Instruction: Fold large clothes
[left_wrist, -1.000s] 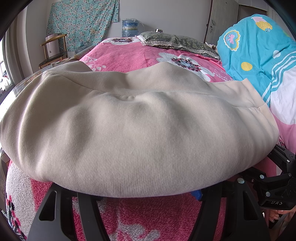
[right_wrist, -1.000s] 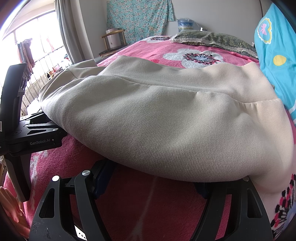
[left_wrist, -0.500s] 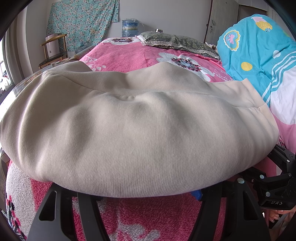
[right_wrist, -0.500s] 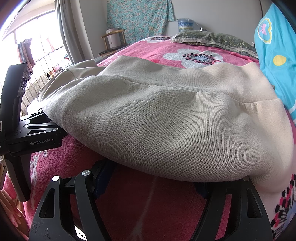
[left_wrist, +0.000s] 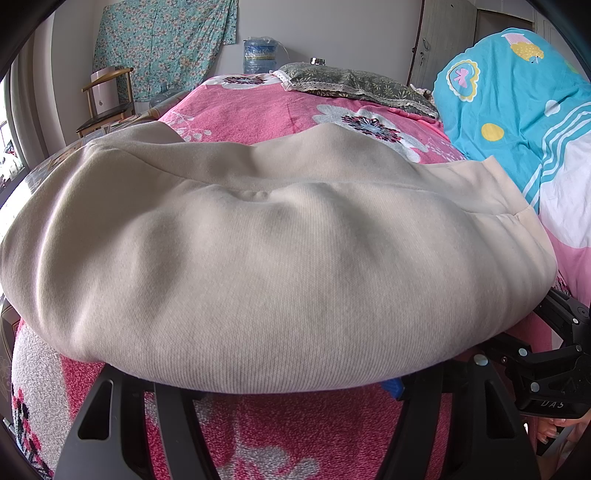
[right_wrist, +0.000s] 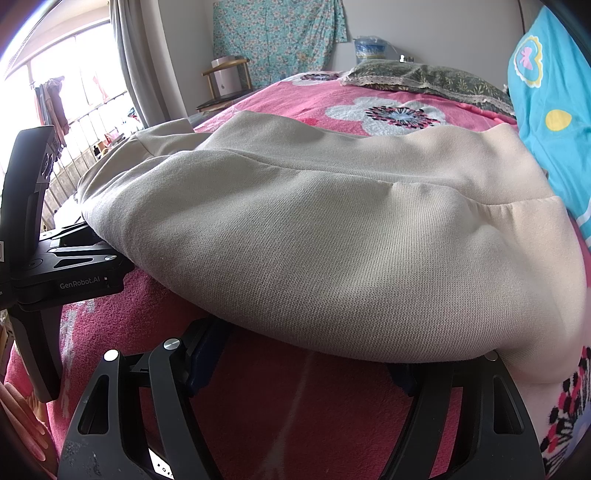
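The beige sweatshirt (left_wrist: 280, 258) lies folded in a thick bundle on my bed, on the pink flowered blanket (left_wrist: 258, 107), its near edge draped over the tips of both tools. My left hand-held gripper (left_wrist: 291, 387) sits low at that edge with its two black fingers (left_wrist: 173, 424) spread wide apart, the cloth lying over their ends; I cannot tell whether any fabric is pinched. My right hand-held gripper (right_wrist: 303, 365) is likewise spread wide under the hem, blue pads just beneath the cloth. In the right view the left tool's body (right_wrist: 55, 269) shows at the bundle's left end. Beyond the sweatshirt (right_wrist: 332, 240), a grey-green pillow (left_wrist: 354, 83) lies at the head of the bed, a blue cartoon quilt (left_wrist: 517, 110) is heaped to the right, and a water jug (left_wrist: 260, 55) stands by the wall near a wooden chair (left_wrist: 107, 103).
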